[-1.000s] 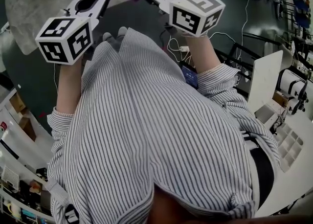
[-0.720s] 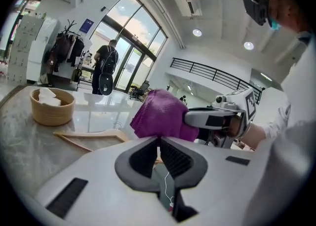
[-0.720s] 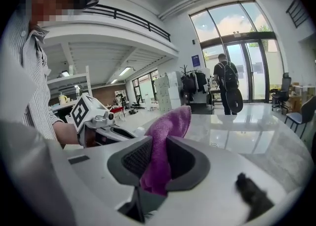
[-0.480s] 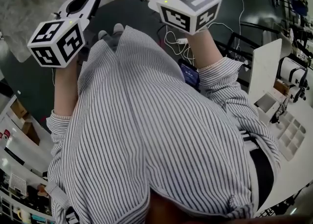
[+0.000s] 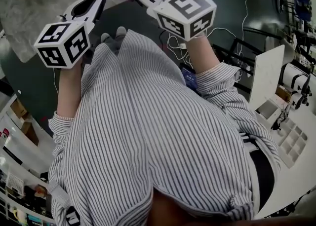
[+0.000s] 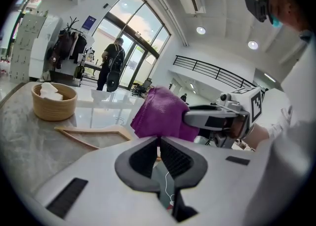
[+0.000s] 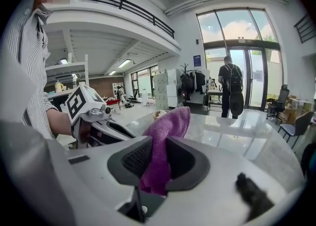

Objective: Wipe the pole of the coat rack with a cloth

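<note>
Purple cloth [image 7: 173,121] is clamped in right gripper [image 7: 159,146]; left gripper [image 6: 159,143] jaws pressed together, near it.

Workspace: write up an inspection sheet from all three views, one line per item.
Surface: grey marbled table, glossy.
Job's things: purple cloth clamped in the right gripper; a coat rack hung with dark clothes stands far off.
Clutter: round basket holding white pieces; wooden hanger lying flat on the table.
Grippers: right gripper shut on the cloth; left gripper shut, nothing between its jaws.
Cables: white cables trail below the right arm.
Surroundings: person by glass doors; white workbench.
</note>
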`<state>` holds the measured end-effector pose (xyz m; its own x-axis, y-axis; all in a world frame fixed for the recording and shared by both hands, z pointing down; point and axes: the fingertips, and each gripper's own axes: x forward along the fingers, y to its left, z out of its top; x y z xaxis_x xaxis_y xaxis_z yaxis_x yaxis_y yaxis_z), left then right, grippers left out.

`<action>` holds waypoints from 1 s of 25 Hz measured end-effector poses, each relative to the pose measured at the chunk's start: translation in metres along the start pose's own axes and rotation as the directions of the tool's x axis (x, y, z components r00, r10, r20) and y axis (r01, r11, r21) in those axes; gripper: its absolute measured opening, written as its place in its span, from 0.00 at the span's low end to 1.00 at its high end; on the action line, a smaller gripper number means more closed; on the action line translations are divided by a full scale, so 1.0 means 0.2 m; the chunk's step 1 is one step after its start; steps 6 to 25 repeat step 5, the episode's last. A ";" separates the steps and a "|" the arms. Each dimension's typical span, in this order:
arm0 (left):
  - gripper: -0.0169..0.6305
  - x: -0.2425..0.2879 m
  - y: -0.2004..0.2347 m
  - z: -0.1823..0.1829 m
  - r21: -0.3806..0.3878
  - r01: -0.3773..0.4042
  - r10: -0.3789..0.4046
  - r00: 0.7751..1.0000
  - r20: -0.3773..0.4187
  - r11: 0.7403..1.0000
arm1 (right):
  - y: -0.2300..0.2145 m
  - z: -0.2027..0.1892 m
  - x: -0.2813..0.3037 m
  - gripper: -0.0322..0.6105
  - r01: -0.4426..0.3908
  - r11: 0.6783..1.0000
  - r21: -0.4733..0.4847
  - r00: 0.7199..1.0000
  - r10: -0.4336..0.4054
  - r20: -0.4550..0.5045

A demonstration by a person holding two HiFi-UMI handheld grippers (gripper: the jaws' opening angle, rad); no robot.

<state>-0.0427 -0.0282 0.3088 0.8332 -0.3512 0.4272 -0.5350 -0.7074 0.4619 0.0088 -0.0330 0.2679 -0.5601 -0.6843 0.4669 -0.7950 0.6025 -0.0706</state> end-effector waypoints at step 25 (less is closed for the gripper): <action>0.07 -0.01 0.06 0.01 -0.008 -0.016 0.016 1.000 -0.011 1.000 | 0.01 0.00 0.06 0.19 0.031 0.999 0.012 1.000 -0.031 0.005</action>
